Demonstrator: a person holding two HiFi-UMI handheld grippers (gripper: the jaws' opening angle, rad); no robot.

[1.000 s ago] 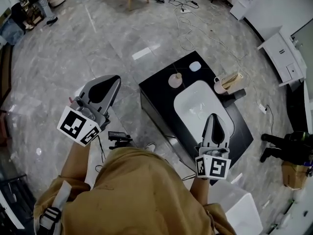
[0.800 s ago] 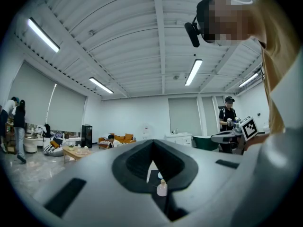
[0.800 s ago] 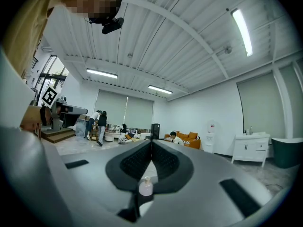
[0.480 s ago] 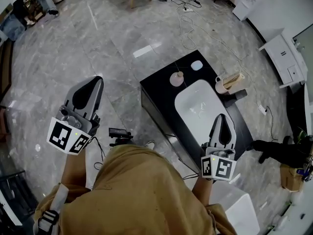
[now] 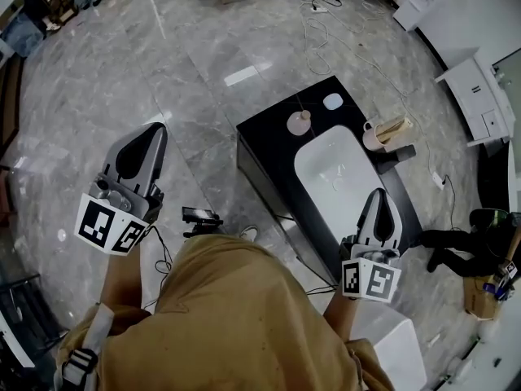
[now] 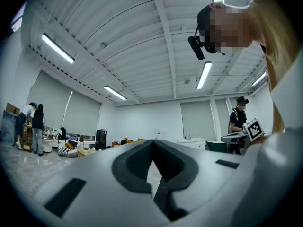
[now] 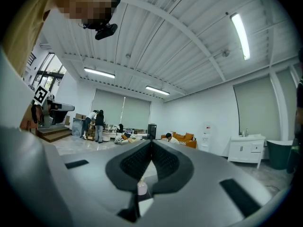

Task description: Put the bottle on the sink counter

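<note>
We hold the left gripper (image 5: 149,130) level, left of the sink counter (image 5: 264,141), jaws clenched on nothing. We hold the right gripper (image 5: 377,194) level over its near edge, likewise clenched, empty.

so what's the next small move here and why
Probably just draw the right tongs back from the counter: the bottle already stands upright on it beside the basin, and the left tongs and the right are both shut and empty.
</note>
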